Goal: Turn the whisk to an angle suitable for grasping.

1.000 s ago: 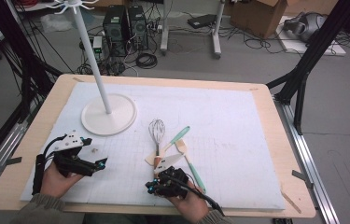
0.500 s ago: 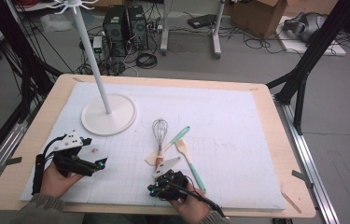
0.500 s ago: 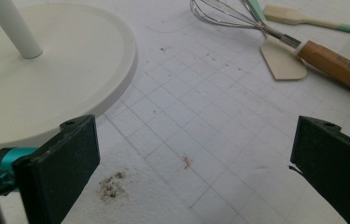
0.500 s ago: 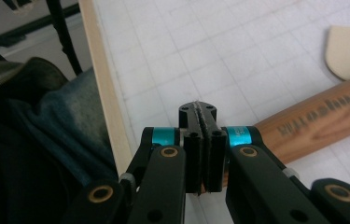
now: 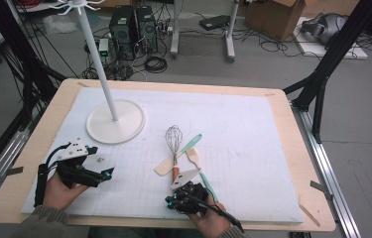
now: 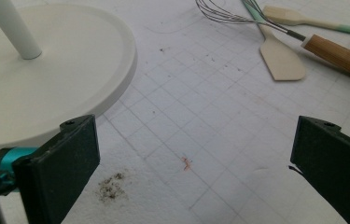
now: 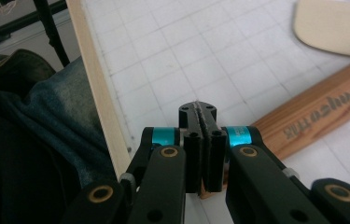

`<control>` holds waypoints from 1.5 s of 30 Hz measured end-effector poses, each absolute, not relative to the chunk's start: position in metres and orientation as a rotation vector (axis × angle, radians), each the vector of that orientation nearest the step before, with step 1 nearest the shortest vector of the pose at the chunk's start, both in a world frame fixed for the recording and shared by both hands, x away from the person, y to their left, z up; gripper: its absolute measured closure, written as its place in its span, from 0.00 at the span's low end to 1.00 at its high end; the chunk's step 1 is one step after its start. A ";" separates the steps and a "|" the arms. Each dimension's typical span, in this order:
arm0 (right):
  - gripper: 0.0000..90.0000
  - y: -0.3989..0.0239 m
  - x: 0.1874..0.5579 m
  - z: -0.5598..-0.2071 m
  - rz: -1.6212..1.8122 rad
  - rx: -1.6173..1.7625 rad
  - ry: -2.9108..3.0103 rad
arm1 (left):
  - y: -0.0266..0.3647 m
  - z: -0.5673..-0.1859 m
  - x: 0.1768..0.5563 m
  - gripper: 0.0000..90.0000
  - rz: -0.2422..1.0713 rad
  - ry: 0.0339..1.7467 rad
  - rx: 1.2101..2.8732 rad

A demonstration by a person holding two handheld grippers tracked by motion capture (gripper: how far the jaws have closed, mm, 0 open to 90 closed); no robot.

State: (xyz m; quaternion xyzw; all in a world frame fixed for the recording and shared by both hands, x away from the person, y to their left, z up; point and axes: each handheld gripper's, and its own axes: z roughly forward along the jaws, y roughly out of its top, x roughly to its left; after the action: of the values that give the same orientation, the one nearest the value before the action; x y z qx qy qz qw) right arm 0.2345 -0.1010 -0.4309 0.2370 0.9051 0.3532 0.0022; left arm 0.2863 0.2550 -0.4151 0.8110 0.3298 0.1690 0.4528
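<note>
A wire whisk [image 5: 173, 136] with a wooden handle [image 7: 312, 116] lies mid-table. Two spatulas [image 5: 191, 144] with beige heads and green handles cross beside it. My right gripper [image 5: 172, 200] sits at the near end of the whisk handle, close to the table's front edge. Its jaws are pressed shut with nothing visible between them [image 7: 200, 112], and the handle runs alongside and under them. My left gripper [image 5: 99, 161] rests at the front left with its jaws wide open [image 6: 191, 158] over bare mat. The whisk wires [image 6: 224, 14] and a spatula head [image 6: 282, 58] lie ahead of it.
A white hook stand with a round base [image 5: 115, 121] and a tall pole [image 5: 96, 59] rises at the back left; its base [image 6: 46, 88] lies just beyond my left jaw. A white gridded mat [image 5: 253, 148] covers the wooden table [image 5: 302, 148]. Dark crumbs [image 6: 112, 186] dot the mat.
My right gripper has slid a little toward the front edge, off the whisk handle's end. The left gripper has stayed put.
</note>
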 end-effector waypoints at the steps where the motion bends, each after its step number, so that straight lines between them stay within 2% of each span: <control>1: 0.99 -0.103 0.235 -0.430 1.111 0.746 2.835 | 0.254 -0.415 0.286 0.02 0.415 0.818 1.995; 34: 0.99 -0.146 0.234 -0.429 1.069 0.897 2.756 | 0.253 -0.415 0.287 0.02 0.417 0.808 2.001; 38: 0.96 -0.146 0.234 -0.427 1.109 0.913 2.745 | 0.253 -0.415 0.287 0.02 0.416 0.808 2.002; 43: 0.97 -0.147 0.242 -0.418 1.175 0.933 2.705 | 0.253 -0.415 0.287 0.02 0.418 0.807 2.001; 45: 0.99 -0.152 0.256 -0.411 1.219 0.974 2.663 | 0.252 -0.414 0.287 0.02 0.419 0.807 2.001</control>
State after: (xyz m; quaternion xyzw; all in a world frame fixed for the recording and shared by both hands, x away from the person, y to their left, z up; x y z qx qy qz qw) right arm 0.2560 -0.1523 -0.4108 0.3154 0.8625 0.3949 0.0277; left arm 0.2867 0.2524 -0.4144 0.8108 0.3269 0.1698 0.4548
